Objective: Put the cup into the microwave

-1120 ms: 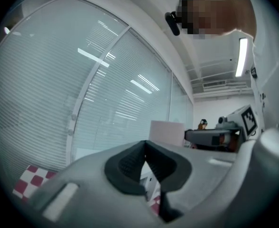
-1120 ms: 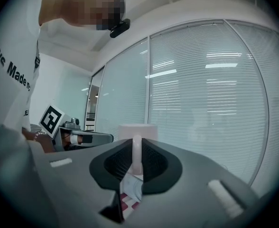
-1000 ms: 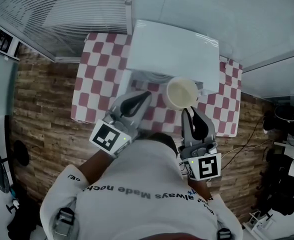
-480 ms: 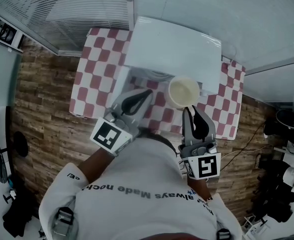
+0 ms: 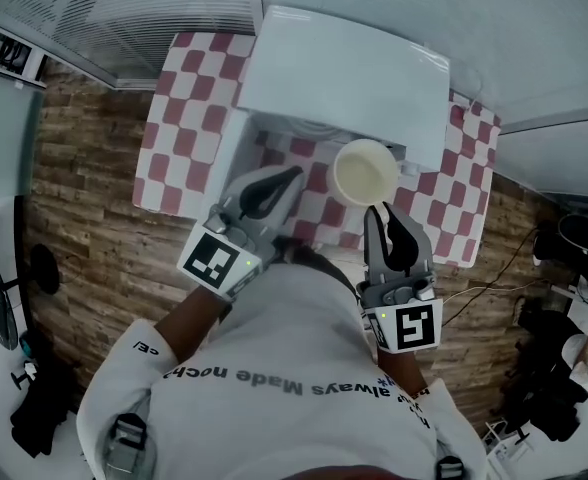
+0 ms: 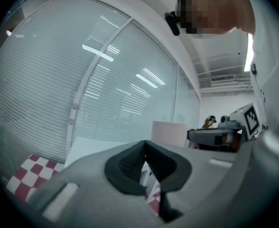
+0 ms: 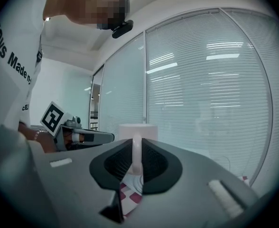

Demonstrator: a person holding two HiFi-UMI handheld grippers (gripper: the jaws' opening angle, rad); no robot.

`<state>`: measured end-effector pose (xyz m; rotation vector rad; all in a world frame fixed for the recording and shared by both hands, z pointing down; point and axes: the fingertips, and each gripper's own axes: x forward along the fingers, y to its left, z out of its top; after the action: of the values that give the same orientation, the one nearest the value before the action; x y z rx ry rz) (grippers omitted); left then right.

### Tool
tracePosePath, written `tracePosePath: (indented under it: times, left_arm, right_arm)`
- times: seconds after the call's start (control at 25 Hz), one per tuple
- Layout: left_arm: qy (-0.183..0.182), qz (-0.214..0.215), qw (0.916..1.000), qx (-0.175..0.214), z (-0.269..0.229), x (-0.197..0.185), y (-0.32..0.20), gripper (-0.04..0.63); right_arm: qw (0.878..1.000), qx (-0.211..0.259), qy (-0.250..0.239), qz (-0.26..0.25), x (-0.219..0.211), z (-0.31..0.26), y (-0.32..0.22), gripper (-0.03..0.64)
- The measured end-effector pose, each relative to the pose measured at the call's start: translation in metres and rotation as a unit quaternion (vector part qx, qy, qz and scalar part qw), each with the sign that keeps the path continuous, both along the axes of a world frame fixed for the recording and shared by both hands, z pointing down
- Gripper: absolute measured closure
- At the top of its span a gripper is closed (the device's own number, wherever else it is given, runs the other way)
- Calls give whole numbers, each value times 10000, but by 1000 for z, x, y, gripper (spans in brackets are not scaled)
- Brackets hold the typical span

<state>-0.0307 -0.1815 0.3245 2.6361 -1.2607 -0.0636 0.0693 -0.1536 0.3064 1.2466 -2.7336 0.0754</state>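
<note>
Wood-plank floor spreads under us in the head view, with blinds behind glass along the far side. Between them we see a table under a red-and-white checked cloth.

Over the cloth's left half, our left gripper reaches forward. In the left gripper view its jaws meet at the tips, with nothing between them. Only a sliver of checked cloth shows through the gap lower down. Just beside this gripper a white panel juts toward us from the microwave's left front corner. We take it for the open door, though we cannot be sure from above.

The white microwave sits at the middle of the table, against the glass. The cup hangs upright just in front of the microwave's front edge, right of centre, above the cloth. It is pale, and its mouth faces up at us.

Our right gripper comes in from below the cup. In the right gripper view the jaws are clamped on the cup's handle, with the cup body just beyond them. Further right, cables trail over the floor.
</note>
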Motion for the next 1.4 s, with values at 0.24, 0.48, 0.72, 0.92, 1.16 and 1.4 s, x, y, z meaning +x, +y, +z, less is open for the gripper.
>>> tracePosePath:
  times: [0.24, 0.48, 0.72, 0.92, 1.16, 1.4]
  left_arm:
    - [-70, -48, 9999, -89, 24, 5, 2, 591]
    - [-74, -160, 9995, -258, 52, 3, 2, 591]
    - [-152, -252, 9987, -413, 81, 2, -4, 591]
    - [-240, -335, 9981, -461, 105, 3, -12, 591]
    - [-233, -316, 9974, -606, 138, 8, -24, 591]
    - [-247, -402, 9970, -615, 166, 7, -38, 591]
  right_arm:
    - [9998, -170, 95, -81, 3, 27, 3, 578]
    - [9992, -358, 157, -121, 2, 60, 4, 578]
    - [9986, -503, 145, -71, -2, 95, -2, 578]
    - [9978, -634, 180, 10, -4, 125, -7, 578]
    - [9966, -757, 321, 85, -6, 170, -22, 578]
    - [9959, -807, 342, 205, -9, 206, -41, 578]
